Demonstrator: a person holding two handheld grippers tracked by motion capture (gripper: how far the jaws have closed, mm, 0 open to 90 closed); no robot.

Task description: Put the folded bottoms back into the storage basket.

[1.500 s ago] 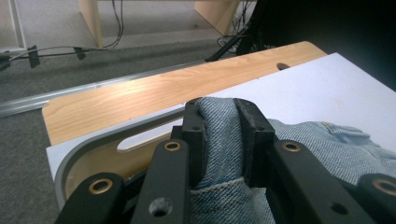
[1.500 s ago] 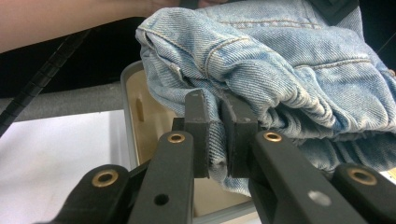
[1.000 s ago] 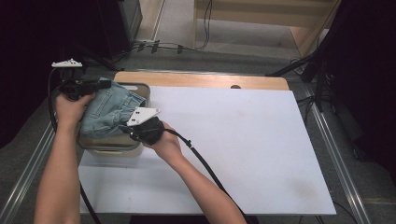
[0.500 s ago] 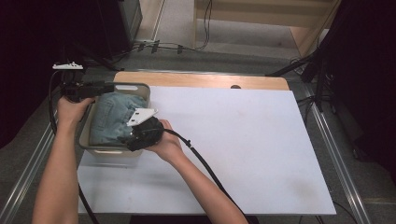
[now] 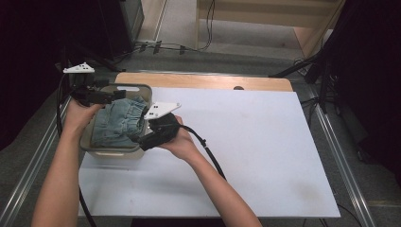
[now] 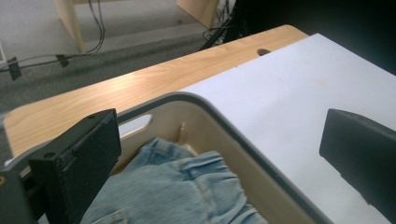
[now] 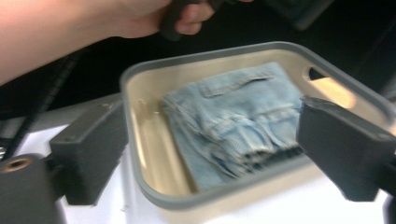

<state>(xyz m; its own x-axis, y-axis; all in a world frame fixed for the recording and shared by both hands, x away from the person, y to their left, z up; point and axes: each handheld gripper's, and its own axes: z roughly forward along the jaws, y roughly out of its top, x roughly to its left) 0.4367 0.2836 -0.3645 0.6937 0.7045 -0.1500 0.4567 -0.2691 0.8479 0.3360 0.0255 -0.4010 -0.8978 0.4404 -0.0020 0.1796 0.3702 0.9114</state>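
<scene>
Both the left gripper (image 5: 112, 96) and right gripper (image 5: 142, 141) have just been opening to full width with nothing between their jaws, leaving the folded pale-blue denim garment (image 5: 118, 124) below them, apparently settled, in the beige grey-rimmed plastic bin (image 5: 111, 152) for storage.

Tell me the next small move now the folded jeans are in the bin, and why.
Probably draw both grippers back from the bin. The jeans lie folded inside it, and the left gripper and right gripper, jaws just opened, hold nothing.

A lab: white board (image 5: 246, 156), floor cables (image 5: 161, 46), dark curtains (image 5: 33, 56).
</scene>
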